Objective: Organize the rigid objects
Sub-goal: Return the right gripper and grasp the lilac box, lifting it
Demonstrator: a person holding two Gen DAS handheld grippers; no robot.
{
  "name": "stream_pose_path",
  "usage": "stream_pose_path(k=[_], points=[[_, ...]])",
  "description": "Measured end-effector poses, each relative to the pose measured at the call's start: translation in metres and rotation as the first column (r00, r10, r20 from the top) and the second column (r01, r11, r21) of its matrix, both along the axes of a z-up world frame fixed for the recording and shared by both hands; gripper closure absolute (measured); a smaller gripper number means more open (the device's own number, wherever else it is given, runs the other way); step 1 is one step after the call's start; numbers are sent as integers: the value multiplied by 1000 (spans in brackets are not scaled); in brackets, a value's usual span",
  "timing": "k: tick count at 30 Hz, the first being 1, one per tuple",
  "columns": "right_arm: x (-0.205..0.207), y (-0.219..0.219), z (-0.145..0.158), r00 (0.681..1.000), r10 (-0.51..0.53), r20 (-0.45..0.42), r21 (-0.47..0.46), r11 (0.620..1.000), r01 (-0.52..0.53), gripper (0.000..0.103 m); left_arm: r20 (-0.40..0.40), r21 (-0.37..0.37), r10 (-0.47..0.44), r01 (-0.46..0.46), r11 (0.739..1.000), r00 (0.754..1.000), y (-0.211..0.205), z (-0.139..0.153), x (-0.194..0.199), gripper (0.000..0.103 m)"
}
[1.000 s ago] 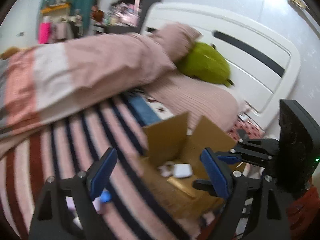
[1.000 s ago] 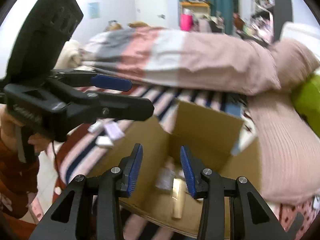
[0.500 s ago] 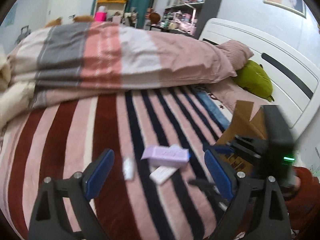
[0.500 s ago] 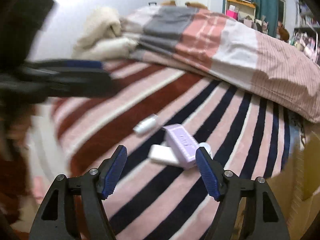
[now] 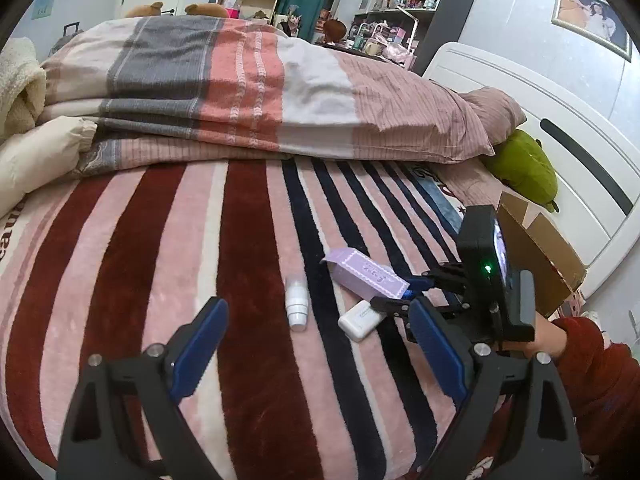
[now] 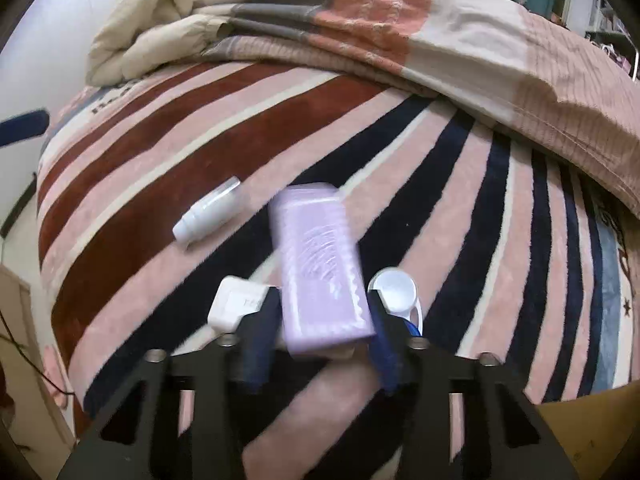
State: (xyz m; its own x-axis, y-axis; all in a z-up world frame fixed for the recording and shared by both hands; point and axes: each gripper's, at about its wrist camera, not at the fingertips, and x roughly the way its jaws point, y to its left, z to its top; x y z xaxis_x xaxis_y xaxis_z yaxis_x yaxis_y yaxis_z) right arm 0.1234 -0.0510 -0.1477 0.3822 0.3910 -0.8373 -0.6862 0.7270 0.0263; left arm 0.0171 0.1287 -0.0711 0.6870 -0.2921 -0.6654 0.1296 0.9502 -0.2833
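In the left wrist view, the left gripper (image 5: 316, 344) hangs wide open above the striped blanket (image 5: 248, 240) and holds nothing. A small white bottle (image 5: 297, 300) lies at about twelve o'clock from its fingers, close ahead, with its long axis pointing nearly straight away. The purple box (image 5: 366, 274) lies at about one o'clock, its long axis running from upper left to lower right. A flat white case (image 5: 359, 320) rests just beside the lower end of the box. The right gripper (image 5: 404, 300) reaches in from three o'clock, and its blue pads are at that lower end. The cardboard box (image 5: 540, 248) stands at two o'clock near the headboard; what is inside cannot be seen from here.

In the right wrist view, the right gripper (image 6: 322, 328) has the purple box (image 6: 320, 264) between its fingers, which stand narrowly apart on both long sides. The box runs straight ahead toward twelve o'clock, along the fingers. The picture is blurred, so I cannot tell whether the pads already press it. A white round lid (image 6: 394, 290) lies at one o'clock, the white case (image 6: 236, 304) at eleven o'clock, both just beside the fingers. The right hand is clearly the nearer one for this box.
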Motion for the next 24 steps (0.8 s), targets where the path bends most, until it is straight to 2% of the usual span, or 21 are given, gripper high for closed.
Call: stream_pose_path(k=[6,13,21,22,23,24], points=[[-27,-6,28,999,33,35,79,996,-36,70,-3,-10,-36,36,999,999,-16,6,4,13],[-75,-28,99,992,90,89,234,966,-109,70,36,-53,-105,107,993,994,-51,28,10,13],[-97,-80,146,987,53,154,346,932,-104,70,95,-107,-215,224,969,972,-110,62,22,14],[-97,-89,149,986,37,162,355,930,-93,70,103,-107,-230,241,965,968,-119,66,25,19],[-96,-97,151,986,23,165,363,928,-83,70,106,-104,-244,255,961,964,-130,70,28,33],[-94,-105,153,986,13,166,370,926,-74,70,106,-105,-259,270,957,960,-138,73,32,39]])
